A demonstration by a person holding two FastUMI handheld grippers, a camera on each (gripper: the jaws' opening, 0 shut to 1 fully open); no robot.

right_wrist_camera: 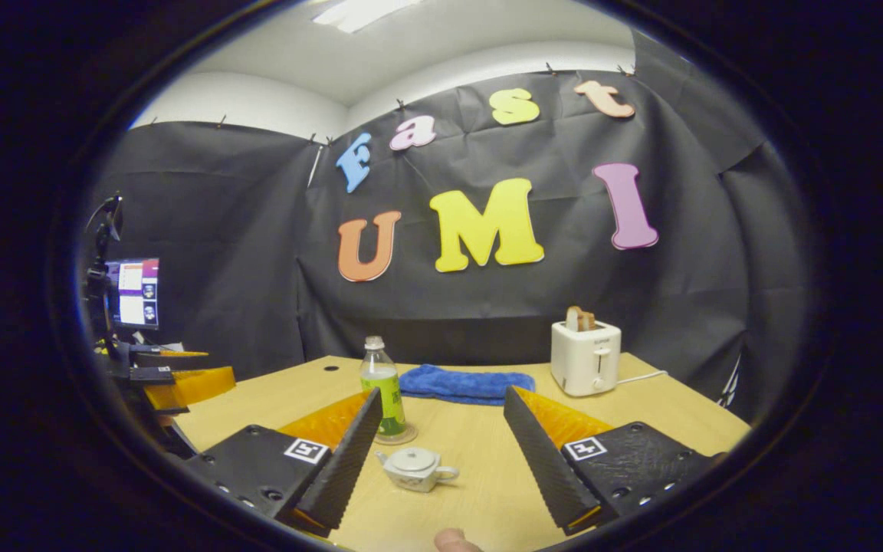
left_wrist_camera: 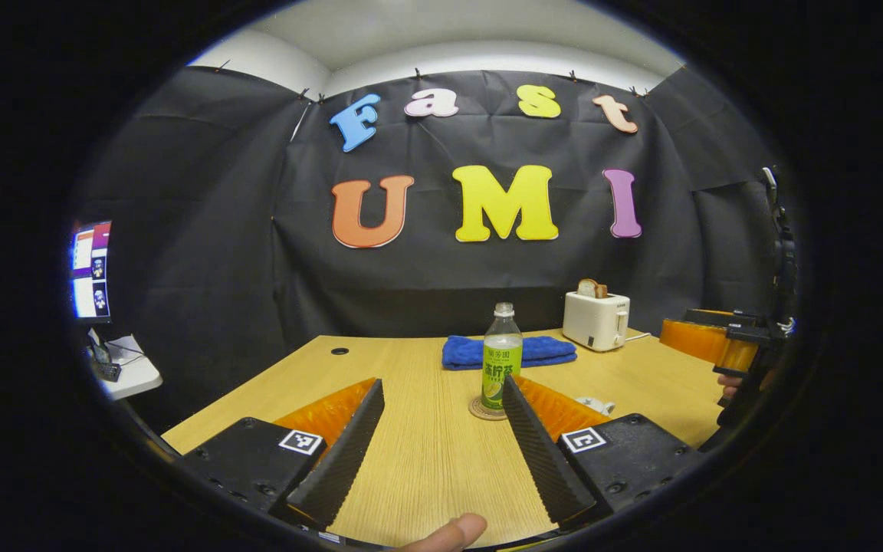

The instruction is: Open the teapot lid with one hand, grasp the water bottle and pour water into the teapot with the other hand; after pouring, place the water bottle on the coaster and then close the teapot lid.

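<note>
Nothing is held yet, so this looks like the very start, or maybe the very end, of the job. The left gripper point(left_wrist_camera: 441, 441) hangs over the counter point(left_wrist_camera: 426, 460) with its fingers spread wide and nothing between them. The right gripper point(right_wrist_camera: 441, 448) is the same, fingers wide apart and empty. There is one bottle point(left_wrist_camera: 501, 364), and it stands upright on the one round coaster point(left_wrist_camera: 478, 414), near the middle of the counter. It has some water in it. There is one small teapot point(right_wrist_camera: 415, 468), and it sits just in front of the bottle, low between the right fingers but not touched by them. Its lid point(right_wrist_camera: 411, 458) is on. If the job is just starting, the next move is probably for one gripper to come down on the lid's little knob and pinch it softly, then lift it straight up. The knob is tiny, so the aim must be careful. Farther back lie one blue towel point(right_wrist_camera: 464, 383) and one toaster point(right_wrist_camera: 585, 356) with bread in it.
</note>
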